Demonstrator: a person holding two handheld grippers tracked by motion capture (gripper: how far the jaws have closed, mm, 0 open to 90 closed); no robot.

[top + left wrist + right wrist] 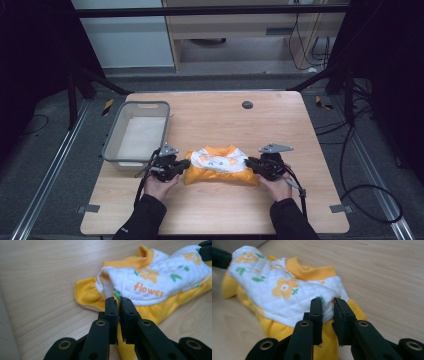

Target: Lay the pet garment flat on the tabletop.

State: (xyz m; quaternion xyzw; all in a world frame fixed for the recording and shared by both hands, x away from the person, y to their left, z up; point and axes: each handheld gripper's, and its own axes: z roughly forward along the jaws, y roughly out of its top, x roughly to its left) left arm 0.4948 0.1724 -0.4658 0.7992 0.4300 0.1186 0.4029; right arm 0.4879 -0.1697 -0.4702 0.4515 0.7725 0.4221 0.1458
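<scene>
Near the front edge of the tabletop (pixel 220 210) lies a small yellow-and-white baby garment (pixel 218 165), printed with flowers and the word "flower". Left tongs (pixel 118 302) pinch its white quilted edge at one end, right tongs (pixel 327 304) grip the opposite end. Beside them, a grey basket (pixel 112 140) stands at the left.
</scene>
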